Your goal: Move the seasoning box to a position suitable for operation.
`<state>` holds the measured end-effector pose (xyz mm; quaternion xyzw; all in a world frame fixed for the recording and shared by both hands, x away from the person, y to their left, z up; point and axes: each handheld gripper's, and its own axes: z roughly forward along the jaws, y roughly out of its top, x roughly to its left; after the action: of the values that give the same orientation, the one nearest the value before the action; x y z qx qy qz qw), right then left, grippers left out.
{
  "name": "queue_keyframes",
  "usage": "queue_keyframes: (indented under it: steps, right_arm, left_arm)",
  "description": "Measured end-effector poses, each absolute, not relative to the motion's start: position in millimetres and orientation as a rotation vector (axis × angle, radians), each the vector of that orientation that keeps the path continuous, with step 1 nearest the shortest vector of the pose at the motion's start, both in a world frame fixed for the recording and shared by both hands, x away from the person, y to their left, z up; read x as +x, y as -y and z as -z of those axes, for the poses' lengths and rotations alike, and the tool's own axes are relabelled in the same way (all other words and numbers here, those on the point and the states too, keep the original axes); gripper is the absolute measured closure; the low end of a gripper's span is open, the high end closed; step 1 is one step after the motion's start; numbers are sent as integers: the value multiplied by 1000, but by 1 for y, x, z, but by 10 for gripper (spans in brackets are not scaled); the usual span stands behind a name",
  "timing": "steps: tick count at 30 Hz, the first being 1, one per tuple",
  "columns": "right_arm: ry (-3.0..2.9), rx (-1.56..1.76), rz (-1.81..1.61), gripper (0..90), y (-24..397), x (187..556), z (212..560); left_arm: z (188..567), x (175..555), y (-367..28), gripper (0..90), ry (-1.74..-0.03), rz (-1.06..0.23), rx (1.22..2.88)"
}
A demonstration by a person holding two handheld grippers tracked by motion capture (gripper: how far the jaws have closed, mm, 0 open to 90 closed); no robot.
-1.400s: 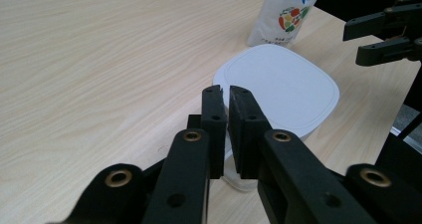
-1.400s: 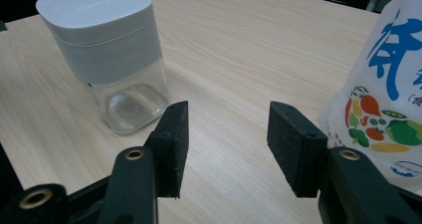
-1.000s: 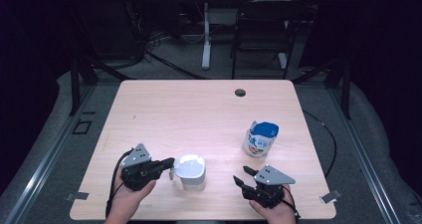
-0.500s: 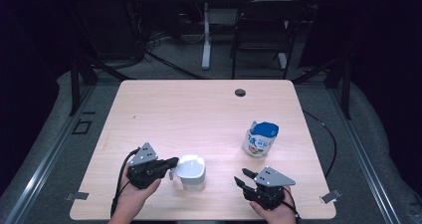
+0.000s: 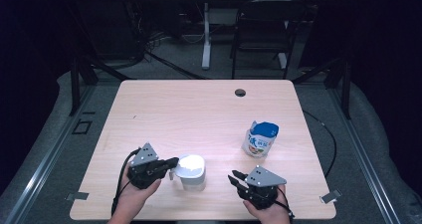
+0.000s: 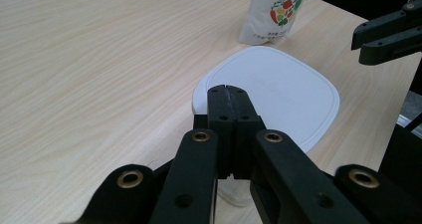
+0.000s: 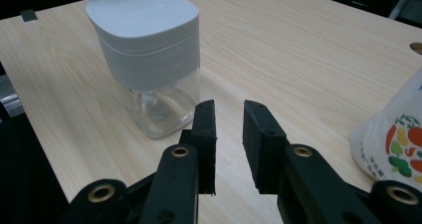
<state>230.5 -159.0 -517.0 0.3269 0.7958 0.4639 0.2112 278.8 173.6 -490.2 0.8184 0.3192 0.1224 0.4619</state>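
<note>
A person's two hands come in from the near edge of a pale wooden table [image 5: 199, 109], each holding a black hand-held gripper; the landmark is a clear jar with a white square lid [image 5: 191, 170], which stands upright near the table's front edge, a little left of centre.

The left hand-held gripper [image 5: 171, 163] lies level just left of the jar, pointing at it, its jaws pressed together with the tips at the lid's edge; whether they pinch the rim or merely touch it cannot be told; in the left gripper view the shut jaws [image 6: 226, 102] sit over the near rim of the white lid [image 6: 278, 92].

The right hand-held gripper [image 5: 235, 176] rests to the right of the jar and apart from it, angled toward it; its jaws have just been closing and stand a narrow gap apart with nothing between them; the right gripper view shows this gap [image 7: 229, 119] with the jar [image 7: 149, 55] beyond it.

A white and blue pouch printed with fruit [image 5: 261, 138] stands further right of the jar and farther back; a small dark round hole [image 5: 240, 92] lies well behind the jar near the far edge.

Around the table the room is dark; grey floor, black cables, a chair and a table leg stand beyond.
</note>
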Motion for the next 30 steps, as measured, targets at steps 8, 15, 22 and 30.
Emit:
queue_keyframes:
  steps: [8, 15, 22, 30]
  right_arm:
    - [-2255, 916, -1259, 758, 145, 237, 514]
    - [-2303, 884, -1300, 789, 137, 240, 514]
    - [-2355, 855, -1254, 900, 130, 244, 510]
    - [-2357, 832, -1231, 900, 124, 249, 507]
  left_arm:
    - [490, 279, -174, 900, -782, -305, 2015]
    - [491, 278, -173, 900, -781, -310, 2006]
    - [491, 278, -173, 900, -781, -314, 2012]
    - [491, 279, -174, 900, -780, -303, 2007]
